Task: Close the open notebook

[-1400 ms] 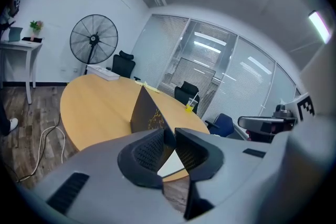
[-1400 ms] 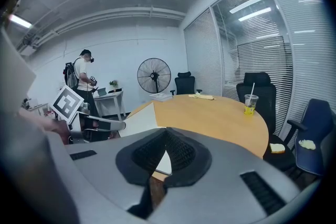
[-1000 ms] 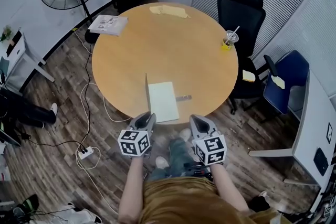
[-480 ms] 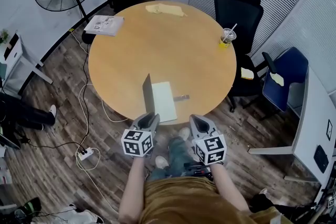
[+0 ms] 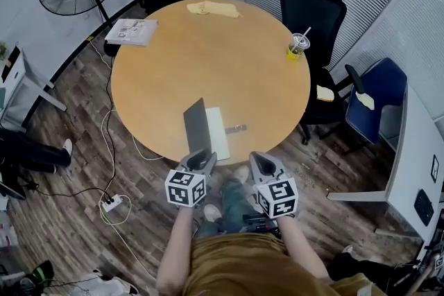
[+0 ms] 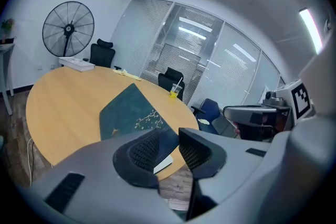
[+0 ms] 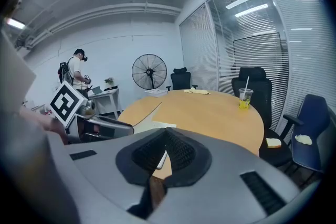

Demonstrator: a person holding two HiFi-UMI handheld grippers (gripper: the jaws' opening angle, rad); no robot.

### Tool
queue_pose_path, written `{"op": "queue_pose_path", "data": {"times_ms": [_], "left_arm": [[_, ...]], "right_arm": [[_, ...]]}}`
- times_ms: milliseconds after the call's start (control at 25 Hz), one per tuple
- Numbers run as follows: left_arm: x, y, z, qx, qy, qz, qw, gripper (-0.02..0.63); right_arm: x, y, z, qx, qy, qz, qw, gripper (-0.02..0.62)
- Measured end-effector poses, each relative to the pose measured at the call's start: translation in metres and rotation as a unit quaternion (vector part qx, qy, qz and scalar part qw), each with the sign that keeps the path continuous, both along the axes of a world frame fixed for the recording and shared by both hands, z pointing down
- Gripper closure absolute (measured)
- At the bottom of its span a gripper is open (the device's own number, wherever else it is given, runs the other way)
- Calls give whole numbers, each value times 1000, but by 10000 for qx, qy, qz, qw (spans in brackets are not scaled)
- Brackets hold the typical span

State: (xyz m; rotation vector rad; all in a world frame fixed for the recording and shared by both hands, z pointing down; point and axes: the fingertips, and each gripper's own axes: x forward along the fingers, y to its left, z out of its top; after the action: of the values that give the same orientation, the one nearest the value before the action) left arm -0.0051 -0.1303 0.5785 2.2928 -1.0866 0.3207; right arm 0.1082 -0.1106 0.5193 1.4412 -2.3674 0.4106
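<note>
Notebook (image 5: 207, 129) sits at near edge of round tabletop (image 5: 208, 59), just ahead of both tools. It is half open: dark cover (image 6: 134, 110) tilted up over white page (image 5: 218, 132). Left tool (image 5: 201, 158) is at the notebook's near left corner with its jaws opening. In the left gripper view (image 6: 170, 144) the cover's lower edge shows in the gap and the pads are not pressing on it. Right tool (image 5: 258, 159) hovers off the table edge right of the notebook, jaws pressed together with nothing pinched (image 7: 164, 139). Small dark item (image 5: 238, 128) lies just right of the page. Cup with straw (image 5: 298, 46) is at the far right rim, well apart.
</note>
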Motion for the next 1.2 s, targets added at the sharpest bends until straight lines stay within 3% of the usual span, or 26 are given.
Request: {"op": "queue_pose_path", "data": {"times_ms": [360, 960, 1200], "left_arm": [[22, 0, 15, -220, -96, 298, 9993, 477], [46, -4, 41, -206, -760, 824, 9935, 468], [53, -5, 53, -348, -653, 894, 9932, 465]], "right_arm": [[17, -11, 4, -60, -46, 134, 9999, 584], [42, -31, 20, -293, -159, 406, 9986, 583], [48, -35, 26, -361, -129, 426, 9984, 584]]}}
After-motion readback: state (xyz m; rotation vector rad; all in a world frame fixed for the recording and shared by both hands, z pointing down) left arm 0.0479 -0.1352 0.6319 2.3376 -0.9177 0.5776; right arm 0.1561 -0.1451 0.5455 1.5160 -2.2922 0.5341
